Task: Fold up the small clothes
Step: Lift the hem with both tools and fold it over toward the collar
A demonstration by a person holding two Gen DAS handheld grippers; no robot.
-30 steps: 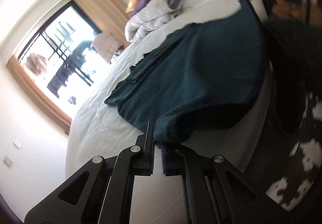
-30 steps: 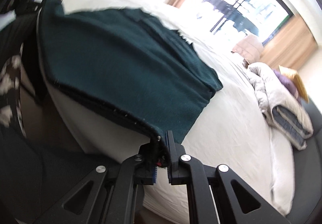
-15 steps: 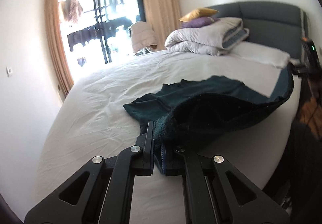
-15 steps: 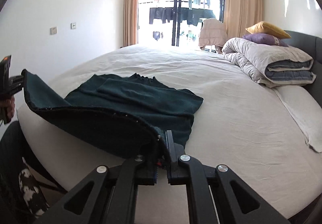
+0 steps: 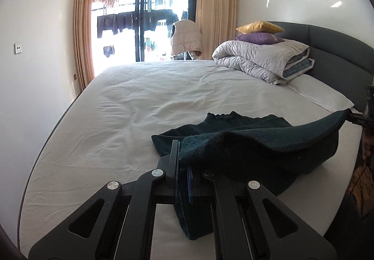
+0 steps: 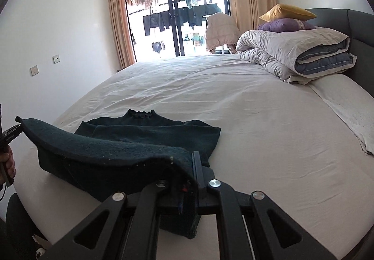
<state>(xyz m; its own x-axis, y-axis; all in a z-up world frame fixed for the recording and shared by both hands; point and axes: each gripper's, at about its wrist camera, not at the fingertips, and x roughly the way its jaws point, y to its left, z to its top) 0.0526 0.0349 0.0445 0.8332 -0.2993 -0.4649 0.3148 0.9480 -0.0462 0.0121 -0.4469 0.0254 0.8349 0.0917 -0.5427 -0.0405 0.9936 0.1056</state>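
Observation:
A dark green knitted sweater [image 5: 268,143] lies on the white bed sheet [image 5: 140,115] near the bed's front edge, collar toward the window. My left gripper [image 5: 183,166] is shut on its left hem corner and my right gripper [image 6: 190,173] is shut on its right hem corner. The hem is lifted above the bed and arches over the sweater [image 6: 149,133] between the two grippers. The right gripper also shows at the right edge of the left wrist view [image 5: 360,119].
A rolled grey duvet [image 6: 294,54] with purple and yellow pillows [image 6: 285,19] lies by the dark headboard [image 5: 339,49]. A folded white cloth [image 6: 350,115] lies at the right. A window with curtains [image 5: 145,14] is at the far side.
Both grippers swung up from the bed's edge and levelled out, carrying the hem forward over the sweater. The bottom half now arches above the body.

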